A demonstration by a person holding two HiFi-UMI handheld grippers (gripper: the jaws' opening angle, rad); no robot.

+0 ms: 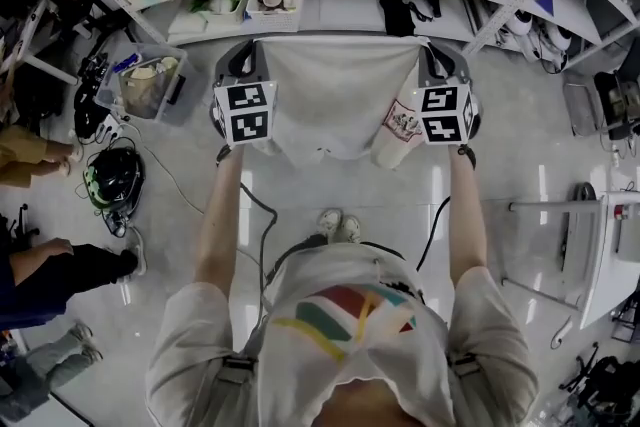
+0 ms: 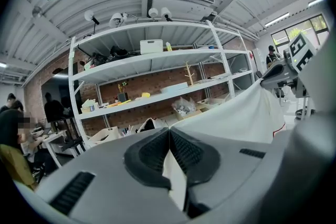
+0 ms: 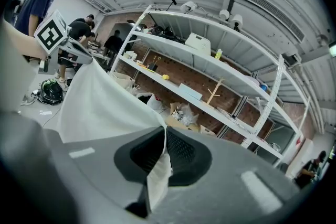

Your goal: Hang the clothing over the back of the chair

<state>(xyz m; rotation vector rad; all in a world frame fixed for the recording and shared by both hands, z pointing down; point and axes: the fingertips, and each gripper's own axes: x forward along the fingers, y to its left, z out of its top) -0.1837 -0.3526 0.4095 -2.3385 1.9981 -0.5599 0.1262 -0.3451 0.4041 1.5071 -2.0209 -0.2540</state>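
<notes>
One white fabric garment (image 1: 335, 95) with a small red print is held spread out in front of the person, its top edge running side to side and the rest hanging below. Each upper corner is clamped in one of two hand-held grippers: the left gripper (image 2: 169, 152) and the right gripper (image 3: 164, 157), each equally near. Beyond stands one white metal shelving rack (image 1: 320, 5). No chair can be made out.
</notes>
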